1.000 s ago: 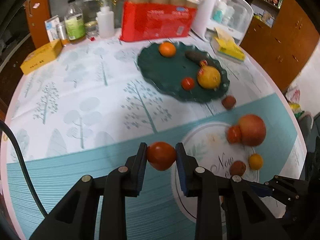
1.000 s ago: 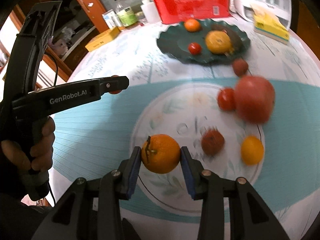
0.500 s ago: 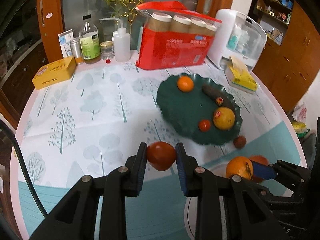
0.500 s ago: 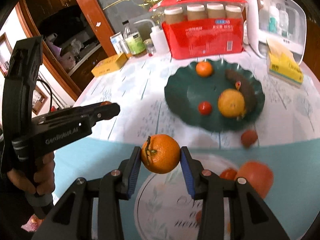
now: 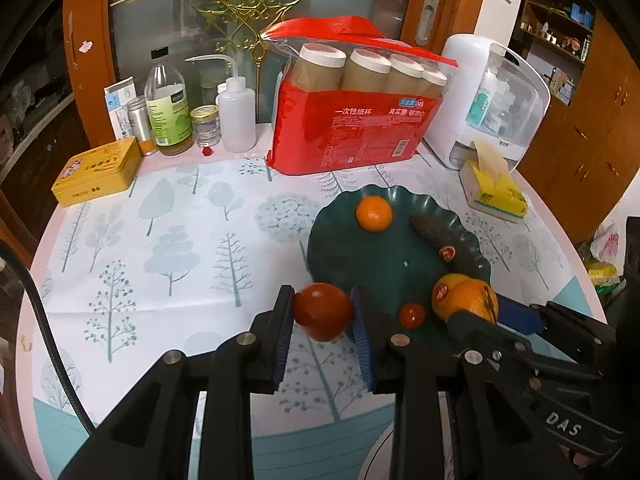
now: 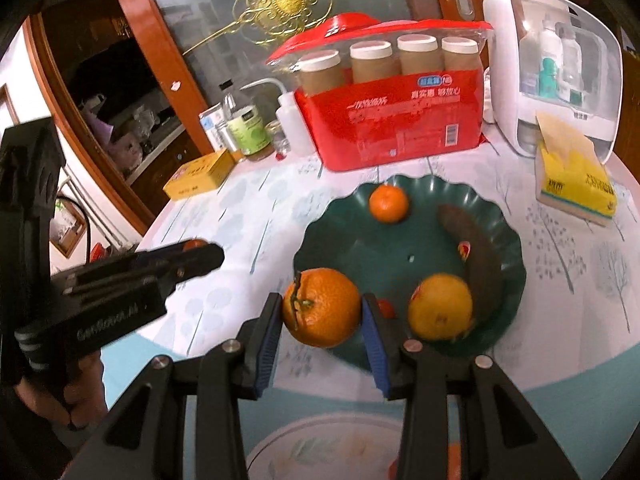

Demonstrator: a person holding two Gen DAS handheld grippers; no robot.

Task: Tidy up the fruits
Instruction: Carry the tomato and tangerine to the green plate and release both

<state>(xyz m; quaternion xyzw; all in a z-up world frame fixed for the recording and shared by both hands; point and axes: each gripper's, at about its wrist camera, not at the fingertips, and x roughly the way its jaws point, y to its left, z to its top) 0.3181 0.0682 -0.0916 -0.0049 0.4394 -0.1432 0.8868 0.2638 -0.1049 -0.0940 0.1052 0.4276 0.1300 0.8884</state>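
My left gripper (image 5: 322,318) is shut on a red tomato (image 5: 322,311), held above the near-left rim of the dark green plate (image 5: 340,248). My right gripper (image 6: 322,314) is shut on an orange with a stem (image 6: 322,306), held over the plate's near-left edge (image 6: 316,248). The plate holds a small orange (image 6: 388,203), a dark banana (image 6: 480,252), a yellow-orange fruit (image 6: 440,306) and a small red tomato (image 5: 412,315). The right gripper and its orange (image 5: 468,300) show at the right of the left wrist view.
A red pack of paper cups (image 5: 352,120), bottles and jars (image 5: 168,116), a yellow tin (image 5: 98,170), a white appliance (image 5: 492,104) and a yellow tissue pack (image 5: 496,194) stand along the far side of the table. A round printed patch (image 6: 340,452) on the cloth lies near me.
Both grippers have moved forward and up from the round printed patch towards the green plate, each still holding its fruit. The loose fruits near the patch have left view.
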